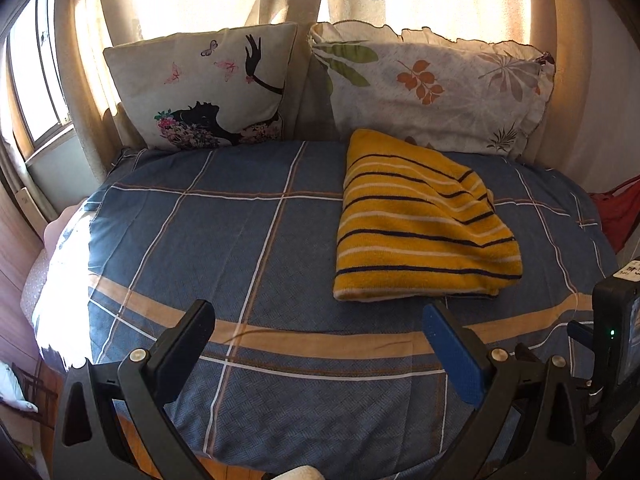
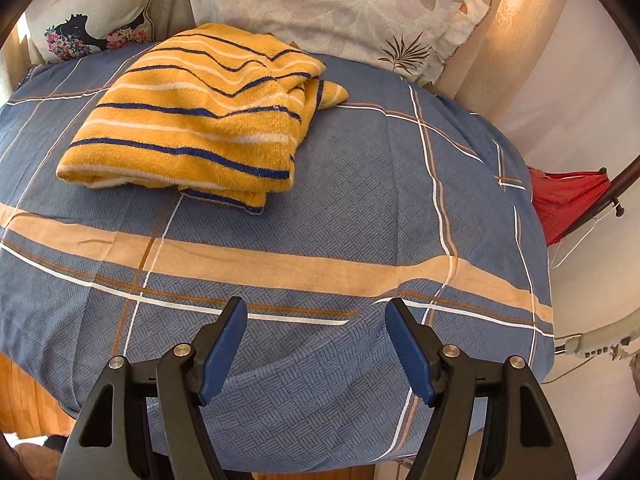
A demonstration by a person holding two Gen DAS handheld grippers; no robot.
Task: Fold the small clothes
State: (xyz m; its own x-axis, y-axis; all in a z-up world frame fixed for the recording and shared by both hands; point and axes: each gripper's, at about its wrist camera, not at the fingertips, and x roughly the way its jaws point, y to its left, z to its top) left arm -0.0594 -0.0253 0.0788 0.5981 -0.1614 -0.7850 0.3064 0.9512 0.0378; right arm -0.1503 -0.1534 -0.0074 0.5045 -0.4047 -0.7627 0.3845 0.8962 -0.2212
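A yellow knitted garment [image 1: 420, 224] with dark blue and white stripes lies folded into a thick rectangle on the blue checked bed cover [image 1: 240, 240], near the pillows. My left gripper [image 1: 318, 312] hovers open just in front of its near edge, with nothing between the fingers. In the right wrist view the garment [image 2: 192, 120] lies up and to the left, one loose layer sticking out at its near corner. My right gripper [image 2: 316, 305] stands open over the bare cover [image 2: 360, 220], well short of the garment and holding nothing.
Two printed pillows [image 1: 200, 88] [image 1: 432, 84] lean against the curtains behind the bed. A red cloth [image 2: 568, 200] hangs past the bed's right edge, and a white power strip [image 2: 592, 344] lies below it. A window [image 1: 36, 72] is at the left.
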